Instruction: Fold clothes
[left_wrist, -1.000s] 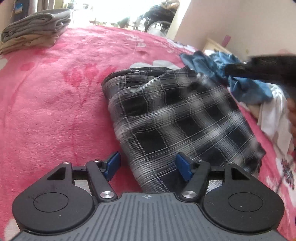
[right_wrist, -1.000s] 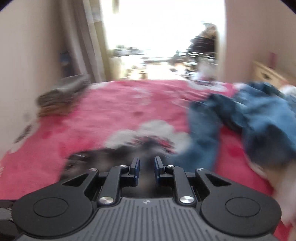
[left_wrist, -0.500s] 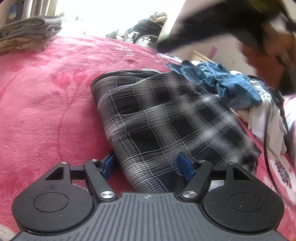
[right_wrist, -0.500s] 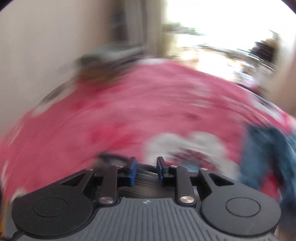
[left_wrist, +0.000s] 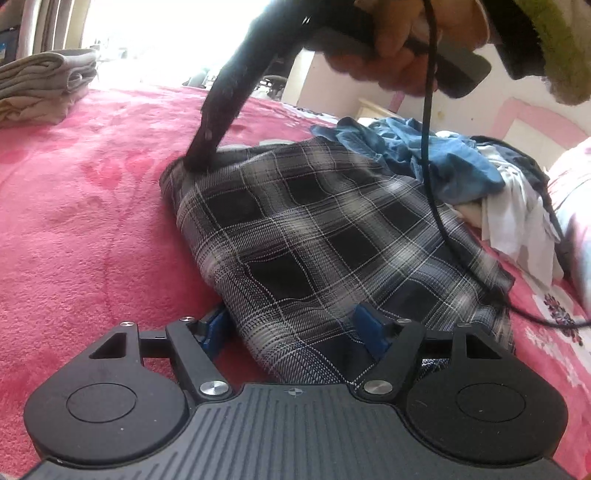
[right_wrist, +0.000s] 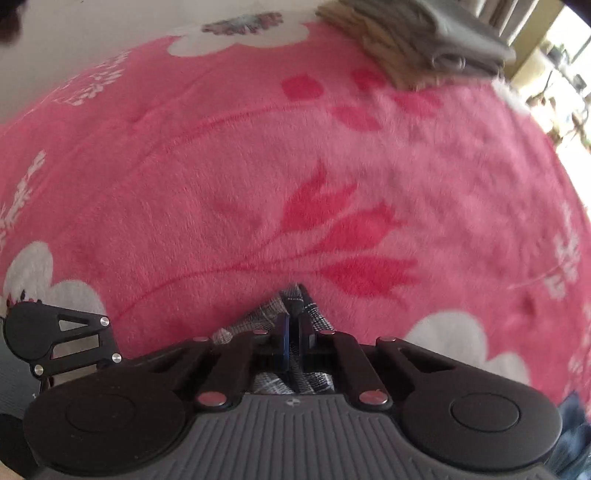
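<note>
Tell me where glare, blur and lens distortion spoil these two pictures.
Left wrist view: the window is blown out white, and the hand is soft and near; the plaid garment is sharp. Right wrist view: the fisheye bulges the pink blanket, and the folded stack smears at the edge.

Daylit, blown-out glare from window (left_wrist: 155, 40) at top; strong fisheye bending at edges; soft motion blur across pink blanket (right_wrist: 258, 166) in right view.
</note>
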